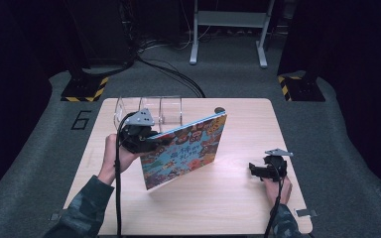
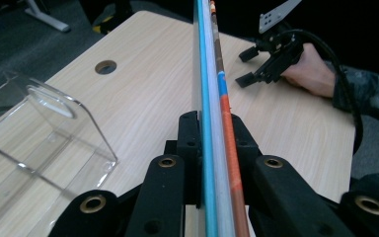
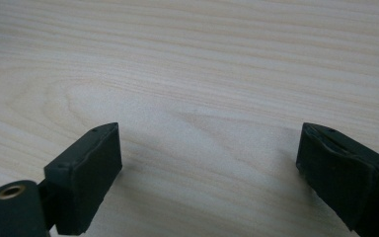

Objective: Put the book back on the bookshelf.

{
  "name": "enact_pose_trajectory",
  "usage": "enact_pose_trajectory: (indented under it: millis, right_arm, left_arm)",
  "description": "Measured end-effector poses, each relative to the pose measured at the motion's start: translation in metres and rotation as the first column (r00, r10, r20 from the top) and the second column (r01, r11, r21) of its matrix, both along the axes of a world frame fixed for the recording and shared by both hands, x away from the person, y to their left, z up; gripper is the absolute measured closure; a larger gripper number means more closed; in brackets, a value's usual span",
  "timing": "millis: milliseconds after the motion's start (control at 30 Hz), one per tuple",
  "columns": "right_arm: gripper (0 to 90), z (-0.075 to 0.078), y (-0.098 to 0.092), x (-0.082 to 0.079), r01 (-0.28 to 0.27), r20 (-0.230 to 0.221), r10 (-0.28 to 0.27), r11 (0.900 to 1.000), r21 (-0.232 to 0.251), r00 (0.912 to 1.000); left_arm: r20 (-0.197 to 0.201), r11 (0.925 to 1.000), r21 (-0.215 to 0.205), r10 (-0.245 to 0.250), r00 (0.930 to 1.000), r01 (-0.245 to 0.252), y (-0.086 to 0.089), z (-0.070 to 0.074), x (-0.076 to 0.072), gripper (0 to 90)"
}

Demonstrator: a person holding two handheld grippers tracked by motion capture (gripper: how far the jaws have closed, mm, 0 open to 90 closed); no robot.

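Picture book (image 1: 184, 151): your left gripper (image 1: 144, 139) clamps its edge, holding it tilted above the table's (image 1: 238, 208) middle, near the clear acrylic rack (image 1: 149, 110) at the far edge. Right gripper (image 1: 259, 169): jaws wide, empty, near the right edge. Next, likely: lower the book into a rack slot.

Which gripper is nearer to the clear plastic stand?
Left. The left gripper holds the book just in front of the clear plastic stand; the right gripper rests far across the table.
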State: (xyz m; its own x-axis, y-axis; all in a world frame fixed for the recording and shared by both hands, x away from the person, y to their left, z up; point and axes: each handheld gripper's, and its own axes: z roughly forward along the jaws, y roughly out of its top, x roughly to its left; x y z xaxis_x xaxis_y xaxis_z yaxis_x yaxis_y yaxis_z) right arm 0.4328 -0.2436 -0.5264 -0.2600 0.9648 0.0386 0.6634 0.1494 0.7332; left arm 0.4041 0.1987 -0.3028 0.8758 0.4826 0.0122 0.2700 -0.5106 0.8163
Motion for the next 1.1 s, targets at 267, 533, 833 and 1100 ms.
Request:
enact_pose_trajectory:
  millis: [267,533,833,1100]
  right_arm:
    - [10.9,0.0,0.0,-0.001,-0.001,0.005,0.001,1.0,-0.007,1.0]
    - [10.9,-0.001,0.003,0.0,0.005,0.004,-0.005,1.0,-0.014,1.0]
    - [11.1,-0.001,0.003,0.0,0.004,0.007,-0.004,1.0,-0.017,1.0]
    - [10.9,-0.001,0.003,0.0,-0.003,0.007,0.003,1.0,-0.019,1.0]
  left_arm:
    - [0.023,0.9977,0.059,0.034,0.9992,-0.035,0.007,0.019,0.002,81.1]
    - [0.018,0.9964,0.063,0.055,0.9983,-0.056,0.02,0.031,0.0,81.0]
    - [0.006,0.9934,0.079,0.082,0.9966,-0.083,0.039,0.032,-0.004,81.0]
    - [0.016,0.99,0.077,0.117,0.993,-0.118,0.057,0.038,-0.011,80.9]
